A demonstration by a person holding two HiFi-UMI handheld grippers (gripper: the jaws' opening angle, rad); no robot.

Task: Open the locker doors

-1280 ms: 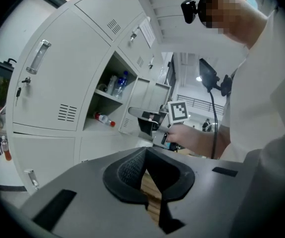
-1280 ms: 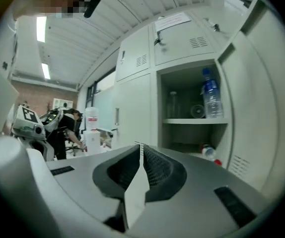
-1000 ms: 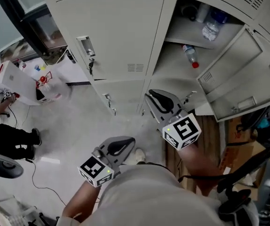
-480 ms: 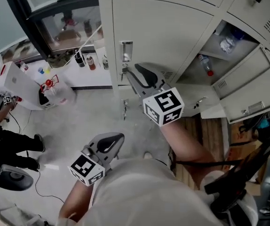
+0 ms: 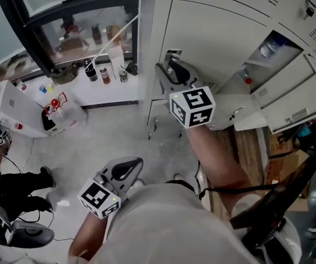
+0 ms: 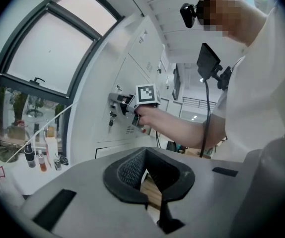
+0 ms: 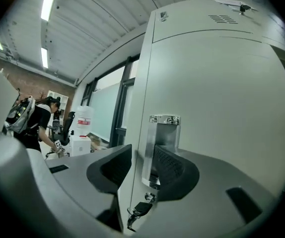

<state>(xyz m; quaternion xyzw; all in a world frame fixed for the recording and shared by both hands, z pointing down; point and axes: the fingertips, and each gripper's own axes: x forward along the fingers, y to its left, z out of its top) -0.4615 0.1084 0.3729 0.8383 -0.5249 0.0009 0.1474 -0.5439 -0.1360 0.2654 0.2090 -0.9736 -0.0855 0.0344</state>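
A grey closed locker door point(image 5: 224, 37) has a recessed metal handle point(image 5: 173, 55) near its left edge. My right gripper point(image 5: 167, 70) is at that handle, and its jaws have just been opening. In the right gripper view the right gripper point(image 7: 141, 155) straddles the left side of the handle point(image 7: 165, 133): one finger lies in the recess, the other is outside the door's edge, and neither pad presses. Keys point(image 7: 141, 208) hang from the lock below. My left gripper point(image 5: 137, 163) hangs low over the floor, away from the lockers. The left gripper point(image 6: 145, 155) is shut on nothing.
To the right, two locker doors point(image 5: 304, 100) stand open, with bottles point(image 5: 268, 49) on the shelves inside. A window ledge with small bottles point(image 5: 105, 73) is at the left. A white box point(image 5: 15, 100) stands on the floor, and a person's legs point(image 5: 9, 183) are beside it.
My right gripper has moved left, from by the open lockers to the closed door's handle, and its jaws have opened. My left gripper moved with it, low and shut.
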